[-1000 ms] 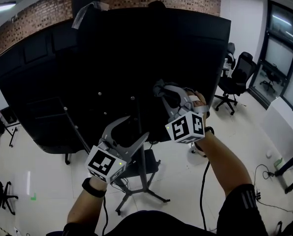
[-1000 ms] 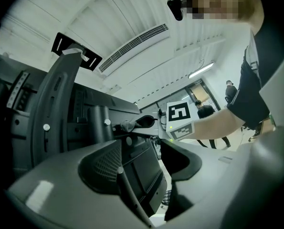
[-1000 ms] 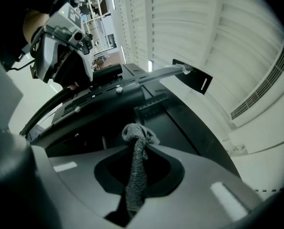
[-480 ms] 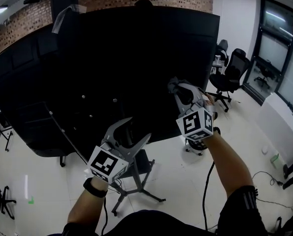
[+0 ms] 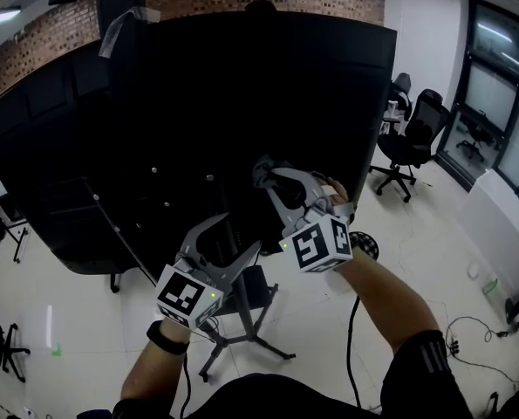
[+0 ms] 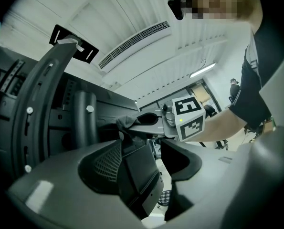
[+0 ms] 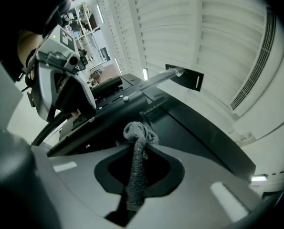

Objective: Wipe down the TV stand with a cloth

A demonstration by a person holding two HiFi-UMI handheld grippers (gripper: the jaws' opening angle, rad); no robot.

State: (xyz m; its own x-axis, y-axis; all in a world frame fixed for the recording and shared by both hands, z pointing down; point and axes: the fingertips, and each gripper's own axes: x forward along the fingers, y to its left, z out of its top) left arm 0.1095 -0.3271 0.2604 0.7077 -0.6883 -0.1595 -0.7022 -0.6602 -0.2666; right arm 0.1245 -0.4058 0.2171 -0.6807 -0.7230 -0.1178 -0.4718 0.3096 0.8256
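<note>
The cloth [image 5: 264, 172] is a grey rag bunched at the tip of the right gripper [image 5: 270, 182]. That gripper's own view shows the jaws closed tight on the cloth [image 7: 136, 168], with a knot of it sticking out past the tips. Just ahead of those tips lies the dark back of the TV [image 5: 198, 103] and the rails of its mount.

Half a second ago this gripper was further out to its right, near the lower corner of the screen. It has now swung back inward, toward the stand [image 5: 253, 317], whose pole and legs run down below and to its left. A second ago it sat between those two spots, so this looks like a back-and-forth wiping stroke, now on its return pass. Wiping seems to be under way, though whether the cloth actually touches the surface cannot be told.

The left gripper [image 5: 242, 227] sits lower and to the left of the right one, jaws wide apart and holding nothing, much where it was. An office chair [image 5: 412, 142] stands well off to the right.
</note>
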